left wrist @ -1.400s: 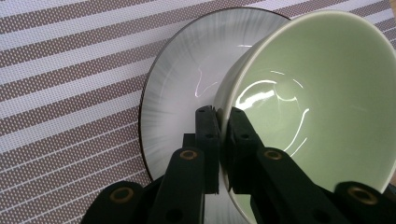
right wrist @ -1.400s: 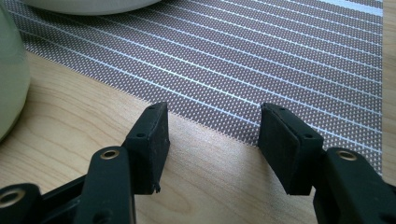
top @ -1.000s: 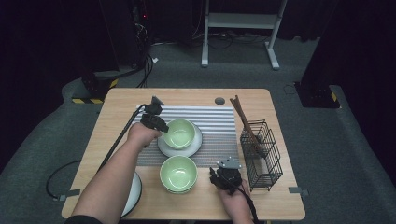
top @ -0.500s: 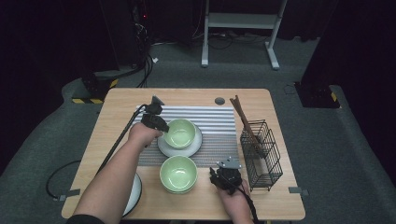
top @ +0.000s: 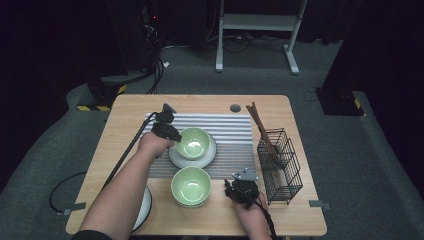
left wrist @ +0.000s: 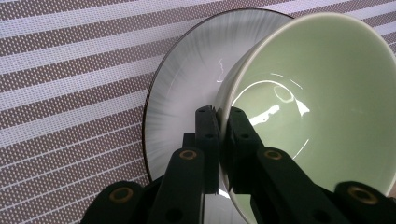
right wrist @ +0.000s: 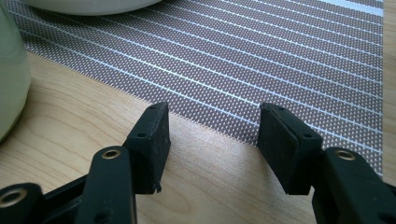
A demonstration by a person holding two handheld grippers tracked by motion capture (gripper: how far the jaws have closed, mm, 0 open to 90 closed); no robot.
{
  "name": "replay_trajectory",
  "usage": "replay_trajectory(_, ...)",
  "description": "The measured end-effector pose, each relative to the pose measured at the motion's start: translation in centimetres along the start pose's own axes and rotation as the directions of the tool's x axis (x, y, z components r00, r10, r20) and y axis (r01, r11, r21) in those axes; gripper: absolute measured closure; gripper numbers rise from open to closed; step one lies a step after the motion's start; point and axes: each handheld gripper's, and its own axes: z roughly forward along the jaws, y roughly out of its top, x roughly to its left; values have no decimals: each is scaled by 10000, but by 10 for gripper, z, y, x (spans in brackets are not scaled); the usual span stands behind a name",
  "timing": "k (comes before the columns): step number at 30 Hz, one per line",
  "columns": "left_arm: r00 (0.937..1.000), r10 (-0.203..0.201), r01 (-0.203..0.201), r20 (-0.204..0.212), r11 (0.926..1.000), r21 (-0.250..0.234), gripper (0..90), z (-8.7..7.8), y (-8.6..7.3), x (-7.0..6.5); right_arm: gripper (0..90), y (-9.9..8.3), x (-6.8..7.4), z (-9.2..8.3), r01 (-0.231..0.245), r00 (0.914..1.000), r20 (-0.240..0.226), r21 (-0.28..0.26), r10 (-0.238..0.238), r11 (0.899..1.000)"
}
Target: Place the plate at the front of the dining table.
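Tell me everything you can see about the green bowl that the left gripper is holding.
The green bowl is pale, glossy and looks ceramic, with a lighter rim and nothing inside. It sits on a white plate that lies on the striped mat. The left gripper is shut on its rim, one jaw inside and one outside. The bowl looks tipped toward the gripper's camera.

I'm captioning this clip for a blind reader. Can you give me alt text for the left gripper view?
The left tongs are shut on the rim of a pale green bowl, one jaw inside and one outside. The bowl sits on a white plate with a dark edge, which lies on a brown and white striped mat.
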Motion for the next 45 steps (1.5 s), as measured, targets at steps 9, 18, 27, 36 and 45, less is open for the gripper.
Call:
replay_trajectory(9,10000,-78,78,6,10000,-55,846,0,0,0,436,0,0,0,4,10000,10,-5,-4,10000)
replay_trajectory(18,9999,-134,135,67,9998,-120,844,1,0,0,437,0,0,0,13,10000,8,-1,-13,10000)
replay_trajectory(27,10000,-79,79,-16,9999,-125,844,2,-1,1,437,0,0,0,-4,10000,1,-2,4,10000)
replay_trajectory(36,10000,-74,74,15,9999,-137,843,2,-1,1,437,0,0,0,-3,10000,0,-2,3,10000)
replay_trajectory(45,10000,-18,18,-56,9999,-144,842,3,-2,1,437,0,0,0,-3,10000,-1,-2,3,10000)
